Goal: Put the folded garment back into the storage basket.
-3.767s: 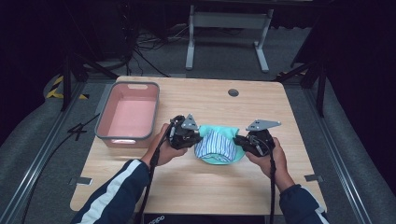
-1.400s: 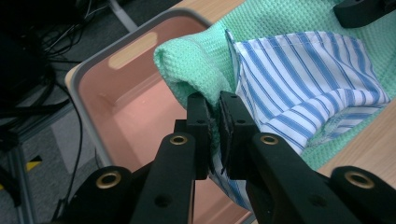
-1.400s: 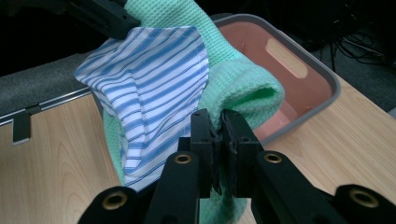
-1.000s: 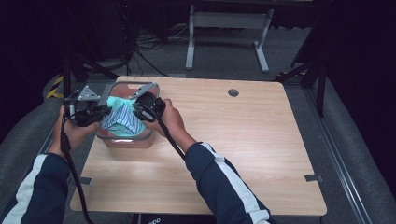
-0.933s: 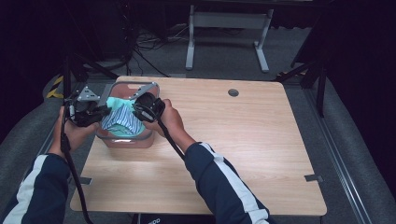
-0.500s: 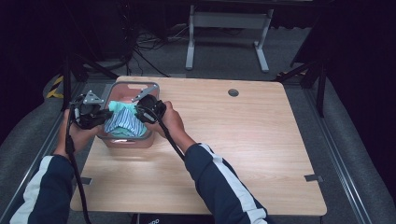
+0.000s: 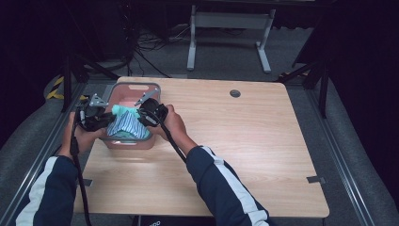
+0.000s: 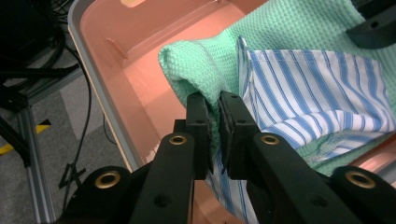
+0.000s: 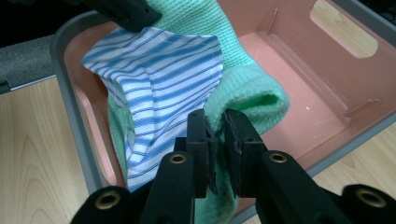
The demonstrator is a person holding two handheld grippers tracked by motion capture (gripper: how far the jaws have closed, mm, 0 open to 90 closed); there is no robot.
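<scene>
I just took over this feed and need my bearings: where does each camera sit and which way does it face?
High view: fixed above the person's side, facing forward and down on the table; forearms, both hands show.
Left gripper view: rides the left claw, looking along its jaws, shut on the green cloth over the pink bin.
Right gripper view: rides the right claw, jaws shut on that cloth.
All views share the cloth, striped cloth and bin.

The table [image 7: 244, 141] is of light wood, with a round dark hole [image 7: 235, 93] near its far edge. A pink bin [image 7: 123, 141] with a grey rim stands directly on it at the far left corner, under both grippers. The wood to the right of the right gripper [image 7: 141, 117] is bare.
</scene>
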